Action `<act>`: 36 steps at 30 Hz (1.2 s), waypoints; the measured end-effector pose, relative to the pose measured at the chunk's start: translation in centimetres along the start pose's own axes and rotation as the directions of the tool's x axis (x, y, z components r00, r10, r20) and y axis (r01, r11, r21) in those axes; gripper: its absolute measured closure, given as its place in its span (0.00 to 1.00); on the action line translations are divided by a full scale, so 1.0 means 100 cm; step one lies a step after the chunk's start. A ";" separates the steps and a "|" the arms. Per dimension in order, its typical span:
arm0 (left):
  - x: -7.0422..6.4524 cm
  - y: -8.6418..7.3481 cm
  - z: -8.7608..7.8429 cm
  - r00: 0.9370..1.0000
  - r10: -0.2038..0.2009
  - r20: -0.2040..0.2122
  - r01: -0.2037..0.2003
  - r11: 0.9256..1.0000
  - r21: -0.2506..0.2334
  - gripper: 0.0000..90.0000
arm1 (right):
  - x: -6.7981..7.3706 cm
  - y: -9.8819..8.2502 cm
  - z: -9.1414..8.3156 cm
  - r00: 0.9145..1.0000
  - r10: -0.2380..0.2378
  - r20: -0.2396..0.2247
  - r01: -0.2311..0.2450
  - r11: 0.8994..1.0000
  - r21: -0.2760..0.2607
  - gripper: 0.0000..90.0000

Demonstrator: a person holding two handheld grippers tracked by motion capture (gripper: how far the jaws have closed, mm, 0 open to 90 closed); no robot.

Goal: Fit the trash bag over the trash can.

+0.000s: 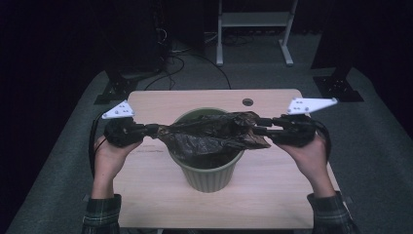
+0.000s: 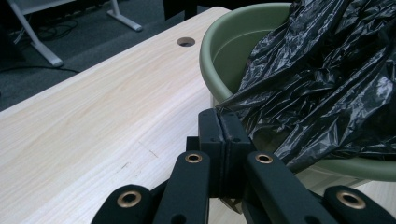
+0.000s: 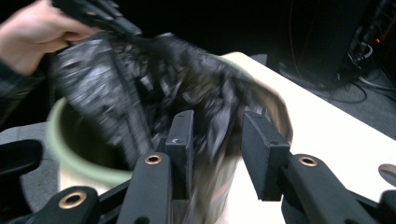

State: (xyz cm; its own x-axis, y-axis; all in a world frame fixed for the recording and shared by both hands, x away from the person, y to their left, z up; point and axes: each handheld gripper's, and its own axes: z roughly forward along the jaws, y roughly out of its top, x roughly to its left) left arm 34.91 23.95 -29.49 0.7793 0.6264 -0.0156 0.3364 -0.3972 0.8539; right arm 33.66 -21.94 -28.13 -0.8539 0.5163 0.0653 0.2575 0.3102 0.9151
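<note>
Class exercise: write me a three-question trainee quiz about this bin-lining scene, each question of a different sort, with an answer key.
1. True or false: the left tongs are shut on the black bag.
2. Multiple choice: where is the green bin? A) on the floor; B) on the wooden table; C) lying on its side.
3. Short answer: how do the right tongs stand in relation to the bag?

Key
1. True: in the left gripper view the jaws pinch a corner of the bag.
2. B: it stands upright on the table.
3. Their jaws are apart, with bag plastic between them; the right gripper view is blurred, so contact is unclear.
</note>
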 end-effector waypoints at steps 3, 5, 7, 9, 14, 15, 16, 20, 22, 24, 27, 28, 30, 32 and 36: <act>0.001 0.000 -0.001 1.000 -0.003 -0.003 0.003 1.000 -0.007 0.99 | -0.005 0.009 0.020 1.000 0.011 0.006 -0.011 0.999 0.040 0.83; 0.003 -0.001 -0.004 1.000 -0.007 -0.012 0.007 1.000 -0.008 0.99 | -0.007 0.009 0.028 1.000 0.004 0.024 -0.006 0.997 0.079 0.99; 0.006 -0.003 -0.007 1.000 -0.012 -0.024 0.012 1.000 -0.007 0.99 | -0.007 0.006 0.028 1.000 0.001 0.030 -0.003 0.997 0.081 1.00; 0.009 -0.006 -0.011 0.999 -0.021 -0.032 0.021 1.000 -0.009 0.99 | -0.006 0.000 0.019 0.999 0.000 0.039 -0.003 0.998 0.069 1.00; 0.012 -0.013 -0.017 0.998 -0.039 -0.046 0.038 0.999 -0.012 0.99 | -0.007 -0.023 -0.012 0.996 0.027 0.080 -0.032 0.998 0.059 1.00; 0.012 -0.014 -0.017 0.998 -0.040 -0.045 0.040 0.999 -0.011 0.99 | -0.007 -0.029 -0.017 0.995 0.031 0.093 -0.037 0.997 0.067 1.00; 0.012 -0.015 -0.016 0.998 -0.044 -0.046 0.043 0.999 -0.008 0.99 | -0.008 -0.033 -0.020 0.994 0.035 0.103 -0.043 0.997 0.071 1.00; 0.010 -0.013 -0.012 0.999 -0.034 -0.041 0.034 0.999 -0.005 0.99 | -0.014 -0.056 -0.029 0.992 0.066 0.108 -0.075 0.994 0.080 0.95; 0.009 -0.010 -0.011 0.999 -0.026 -0.040 0.026 1.000 -0.008 0.99 | -0.014 -0.056 -0.032 0.994 0.061 0.091 -0.066 0.996 0.055 0.85; 0.008 -0.007 -0.011 0.999 -0.018 -0.037 0.018 1.000 -0.010 0.99 | -0.012 -0.049 -0.036 0.996 0.056 0.075 -0.057 0.998 0.014 0.80; 0.007 -0.003 -0.010 0.999 -0.010 -0.034 0.010 1.000 -0.014 0.99 | -0.008 -0.034 -0.037 0.998 0.023 0.061 -0.021 0.999 -0.029 0.74; 0.006 -0.002 -0.010 0.999 -0.011 -0.033 0.010 1.000 -0.014 0.99 | -0.007 -0.029 -0.036 0.999 0.017 0.052 -0.015 0.999 -0.036 0.71; 0.006 -0.001 -0.009 1.000 -0.006 -0.029 0.006 1.000 -0.015 0.99 | -0.003 -0.021 -0.032 0.999 0.001 0.040 0.001 0.999 -0.044 0.68; 0.005 0.000 -0.007 1.000 -0.003 -0.027 0.003 1.000 -0.012 0.99 | -0.001 -0.017 -0.024 0.999 -0.017 0.034 0.018 0.999 -0.027 0.63; 0.004 0.001 -0.006 1.000 -0.003 -0.024 0.002 1.000 -0.016 0.99 | -0.003 -0.012 -0.010 0.999 -0.023 0.033 0.024 0.999 -0.031 0.64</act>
State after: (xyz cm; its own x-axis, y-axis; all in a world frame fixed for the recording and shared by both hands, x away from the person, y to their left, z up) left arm 34.99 24.56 -29.10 0.7654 0.6436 -0.0055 0.3300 -0.3851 0.8618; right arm 33.12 -23.29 -28.86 -0.8444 0.5348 0.0311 0.2225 0.2974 0.9284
